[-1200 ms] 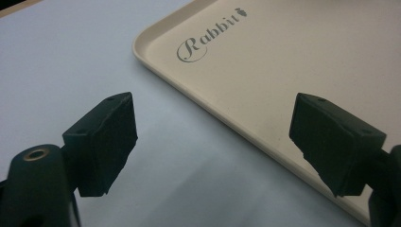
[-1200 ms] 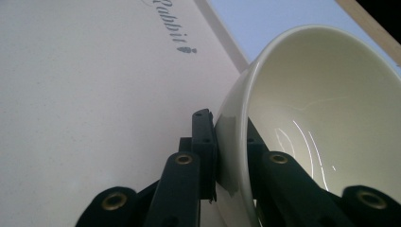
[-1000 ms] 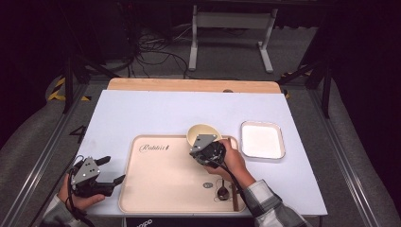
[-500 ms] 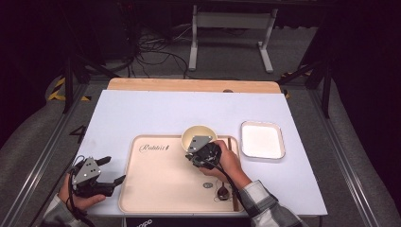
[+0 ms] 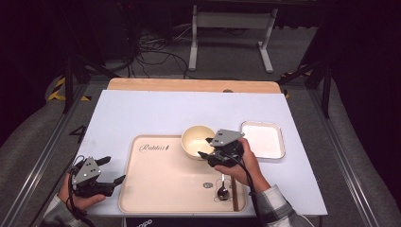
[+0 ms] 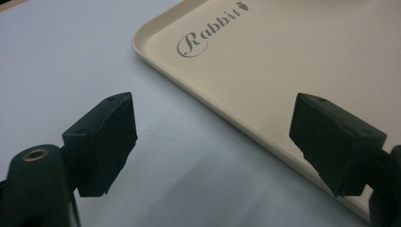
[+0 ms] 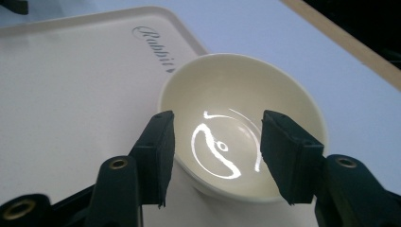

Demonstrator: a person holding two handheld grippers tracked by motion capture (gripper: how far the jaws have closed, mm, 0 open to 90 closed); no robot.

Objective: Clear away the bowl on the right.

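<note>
High view: fixed above the surface's (image 5: 142, 113) near edge, facing forward and down. Left gripper view: close, low, at the tray's (image 6: 293, 61) corner. Right gripper view: close above the bowl (image 7: 236, 123). All three share the tray.

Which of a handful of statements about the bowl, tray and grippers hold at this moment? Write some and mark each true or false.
1. The bowl sits on the tray. True.
2. The right gripper is clamped on the bowl's rim. False: its fingers stand apart, having just opened, with nothing pressed.
3. The left gripper is open. True.
4. The bowl holds soup. False: it is empty.
5. A white dish lies right of the tray. True.
</note>
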